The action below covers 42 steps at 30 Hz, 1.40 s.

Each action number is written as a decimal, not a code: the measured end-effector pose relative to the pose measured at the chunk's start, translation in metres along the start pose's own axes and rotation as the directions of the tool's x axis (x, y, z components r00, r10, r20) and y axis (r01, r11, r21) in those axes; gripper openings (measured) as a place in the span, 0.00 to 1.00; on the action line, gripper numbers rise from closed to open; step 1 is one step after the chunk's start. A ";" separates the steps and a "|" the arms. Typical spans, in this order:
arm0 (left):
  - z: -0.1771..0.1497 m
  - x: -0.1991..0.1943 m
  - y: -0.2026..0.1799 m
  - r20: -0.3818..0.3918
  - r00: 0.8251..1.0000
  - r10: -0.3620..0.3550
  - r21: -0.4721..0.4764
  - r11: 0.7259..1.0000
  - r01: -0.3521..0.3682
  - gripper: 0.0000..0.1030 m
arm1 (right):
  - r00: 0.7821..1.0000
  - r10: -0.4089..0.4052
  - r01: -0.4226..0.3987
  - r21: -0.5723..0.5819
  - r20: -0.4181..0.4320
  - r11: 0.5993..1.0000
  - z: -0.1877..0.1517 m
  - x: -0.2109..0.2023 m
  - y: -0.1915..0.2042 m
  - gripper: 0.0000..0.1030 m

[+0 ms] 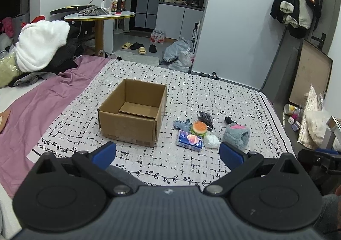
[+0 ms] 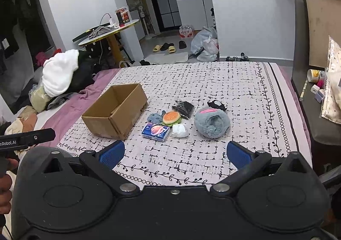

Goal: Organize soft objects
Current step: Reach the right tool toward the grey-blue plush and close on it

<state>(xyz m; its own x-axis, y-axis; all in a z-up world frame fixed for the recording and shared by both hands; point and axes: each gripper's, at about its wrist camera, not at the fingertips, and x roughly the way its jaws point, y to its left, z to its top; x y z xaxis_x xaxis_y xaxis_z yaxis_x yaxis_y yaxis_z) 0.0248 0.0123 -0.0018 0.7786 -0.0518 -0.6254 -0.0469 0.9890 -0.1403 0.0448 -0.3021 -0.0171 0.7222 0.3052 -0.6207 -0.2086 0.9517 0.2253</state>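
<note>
A cardboard box (image 1: 133, 112) is sitting open on the patterned bedspread (image 1: 191, 95). Just right of it are lying a burger toy (image 2: 171, 118), tissue pack (image 2: 156, 131), white bundle (image 2: 180, 130) and grey slipper (image 2: 212, 122), unobstructed. The left gripper (image 1: 167, 153) and right gripper (image 2: 174, 153) are hovering near, both spread wide, holding nothing.

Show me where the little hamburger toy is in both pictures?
Left wrist view: the hamburger toy sits right of centre, right of the cardboard box.
Right wrist view: it sits at the centre, again right of the box.
Shared landmark: the cardboard box.
</note>
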 end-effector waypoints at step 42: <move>0.047 0.159 -0.095 -0.191 0.974 -0.124 0.092 0.985 0.143 0.82 | 1.000 0.010 0.002 0.370 -0.030 0.929 0.014 0.108 -0.107 0.89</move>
<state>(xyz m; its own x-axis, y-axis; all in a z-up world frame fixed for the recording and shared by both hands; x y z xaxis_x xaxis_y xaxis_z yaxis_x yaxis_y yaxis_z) 0.1826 -0.0836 -0.0523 0.6448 -0.1992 -0.7380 0.1226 0.9799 -0.1573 0.1550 -0.3718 -0.0978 0.7001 0.3152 -0.6407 0.0517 0.8725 0.4858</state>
